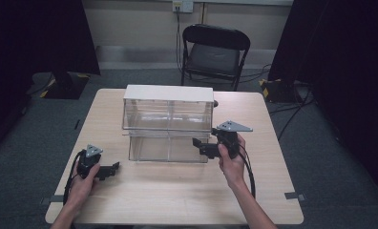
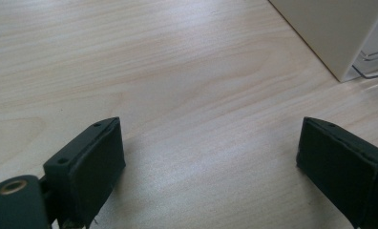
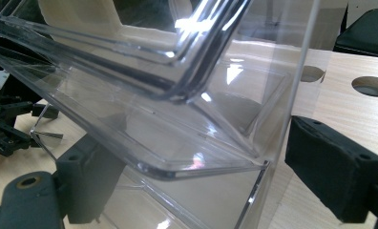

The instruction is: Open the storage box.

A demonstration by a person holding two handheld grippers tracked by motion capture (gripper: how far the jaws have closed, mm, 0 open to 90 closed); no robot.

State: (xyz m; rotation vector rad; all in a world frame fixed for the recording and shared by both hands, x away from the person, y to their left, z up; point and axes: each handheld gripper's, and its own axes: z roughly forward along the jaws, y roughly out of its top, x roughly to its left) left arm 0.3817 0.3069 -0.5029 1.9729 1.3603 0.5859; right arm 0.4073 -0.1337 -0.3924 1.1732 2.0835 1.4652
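Observation:
A clear plastic drawer unit [image 1: 168, 126] with a white top stands in the middle of the wooden table [image 1: 177, 195], two tiers high. My right gripper [image 1: 197, 144] is at the lower tier's right front corner. In the right gripper view it [image 3: 204, 152] stands open, with the clear drawer's side wall [image 3: 273, 143] between its jaws; the left jaw shows through the plastic. My left gripper [image 1: 113, 168] rests low at the table's front left, apart from the unit. It [image 2: 211, 138] is open over bare wood, with the unit's white corner [image 2: 335, 33] ahead to the right.
A black folding chair [image 1: 215, 47] stands behind the table. Two round holes [image 3: 371, 86] are cut in the tabletop beside the unit's right side. Dark curtains hang at both sides of the room. Cables trail from both grippers over the table's front.

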